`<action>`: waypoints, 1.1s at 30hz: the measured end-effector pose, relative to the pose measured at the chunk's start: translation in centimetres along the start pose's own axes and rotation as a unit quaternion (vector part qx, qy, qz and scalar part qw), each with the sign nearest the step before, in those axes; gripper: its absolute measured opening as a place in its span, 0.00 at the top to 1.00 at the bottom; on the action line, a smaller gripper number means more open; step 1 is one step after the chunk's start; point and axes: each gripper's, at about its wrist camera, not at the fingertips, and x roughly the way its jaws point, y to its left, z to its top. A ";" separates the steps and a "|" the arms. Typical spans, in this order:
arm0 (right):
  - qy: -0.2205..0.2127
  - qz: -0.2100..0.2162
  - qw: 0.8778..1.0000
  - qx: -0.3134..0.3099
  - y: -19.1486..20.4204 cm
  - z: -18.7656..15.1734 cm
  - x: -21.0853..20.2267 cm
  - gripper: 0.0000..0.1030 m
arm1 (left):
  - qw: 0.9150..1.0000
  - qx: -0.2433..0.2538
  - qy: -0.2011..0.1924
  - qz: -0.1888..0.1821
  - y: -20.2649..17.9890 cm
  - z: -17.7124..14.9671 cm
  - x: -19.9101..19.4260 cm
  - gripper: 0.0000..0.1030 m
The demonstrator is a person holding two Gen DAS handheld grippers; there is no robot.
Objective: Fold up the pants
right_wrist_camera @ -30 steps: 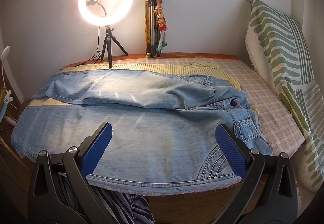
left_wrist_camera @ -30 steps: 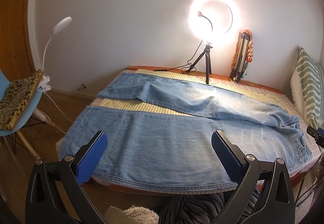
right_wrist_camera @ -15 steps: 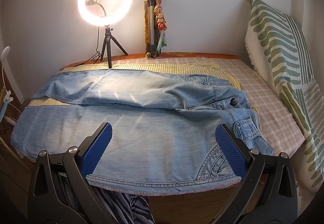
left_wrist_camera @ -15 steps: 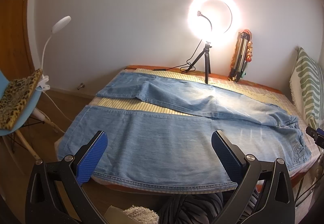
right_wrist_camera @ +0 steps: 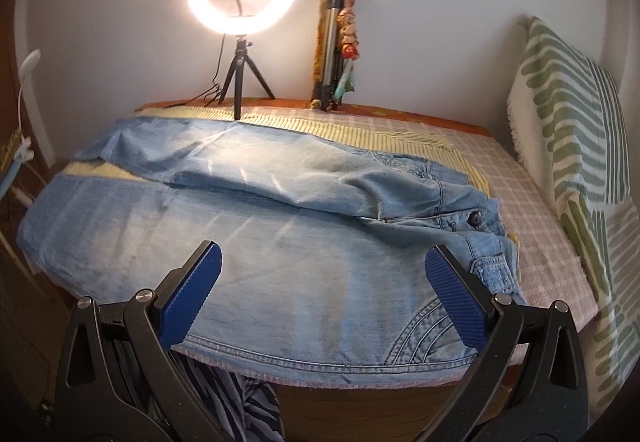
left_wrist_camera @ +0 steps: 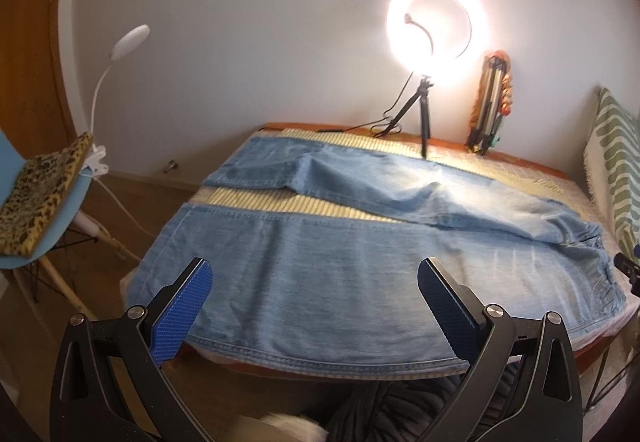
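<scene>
Light blue jeans (left_wrist_camera: pixel 340 262) lie spread flat on the table, legs parted, hems to the left and waistband to the right. In the right wrist view the jeans (right_wrist_camera: pixel 288 242) show a button and stitched back pocket near the waist. My left gripper (left_wrist_camera: pixel 316 282) stands open above the near leg's front edge, nothing between its blue pads. My right gripper (right_wrist_camera: pixel 322 270) is open too, over the seat and upper thigh near the front edge. The tip of the right gripper shows at the far right of the left wrist view.
A lit ring light on a tripod (left_wrist_camera: pixel 436 26) and a folded tripod (left_wrist_camera: pixel 490 102) stand at the table's back. A striped green cushion (right_wrist_camera: pixel 572 146) leans at the right. A blue chair with leopard fabric (left_wrist_camera: pixel 36 198) and a clip lamp (left_wrist_camera: pixel 128 40) stand left.
Both grippers have moved forward and slightly right over the jeans; the views are a little blurred with motion. Both stay open. The jeans have not moved.
</scene>
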 end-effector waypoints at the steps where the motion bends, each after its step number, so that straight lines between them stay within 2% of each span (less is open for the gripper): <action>1: 0.000 0.001 1.000 -0.010 0.2 -0.1 0.0 0.00 | 1.000 0.001 0.004 0.000 0.2 0.0 0.2 0.01; 5: 0.009 0.016 0.999 -0.037 0.6 -0.8 0.0 0.00 | 1.000 0.007 0.020 0.008 1.0 -0.4 1.1 0.01; 11: 0.019 0.049 0.996 -0.073 0.9 -2.9 0.7 0.00 | 0.998 -0.006 0.068 -0.009 2.7 -2.0 3.8 0.01; 14: 0.040 0.060 0.992 -0.107 1.5 -4.3 1.4 0.00 | 0.996 -0.012 0.083 -0.015 3.3 -3.0 4.5 0.02; 16: 0.059 0.071 0.988 -0.120 1.7 -5.3 2.0 0.00 | 0.996 -0.009 0.088 -0.006 3.5 -3.6 5.0 0.02; 19: 0.089 0.091 0.982 -0.138 2.0 -6.6 3.0 0.06 | 0.995 -0.012 0.098 -0.003 3.9 -4.0 5.7 0.02; 21: 0.116 0.090 0.978 -0.150 2.3 -7.3 4.0 0.17 | 0.994 -0.021 0.106 -0.001 4.2 -4.2 6.3 0.02; 23: 0.127 0.105 0.974 -0.153 2.5 -7.8 4.5 0.21 | 0.993 -0.026 0.111 0.003 4.4 -4.2 6.8 0.02; 26: 0.141 0.120 0.969 -0.166 3.0 -8.3 5.4 0.26 | 0.993 -0.028 0.118 0.011 4.7 -4.2 7.3 0.02; 28: 0.149 0.126 0.963 -0.186 3.7 -8.6 6.0 0.27 | 0.992 -0.022 0.121 0.031 4.8 -4.2 7.6 0.02; 30: 0.152 0.131 0.960 -0.195 4.1 -8.8 6.3 0.27 | 0.991 -0.017 0.123 0.039 5.0 -4.1 7.8 0.07; 33: 0.158 0.129 0.957 -0.207 4.7 -9.0 7.2 0.27 | 0.991 -0.028 0.128 0.031 5.5 -4.1 8.1 0.07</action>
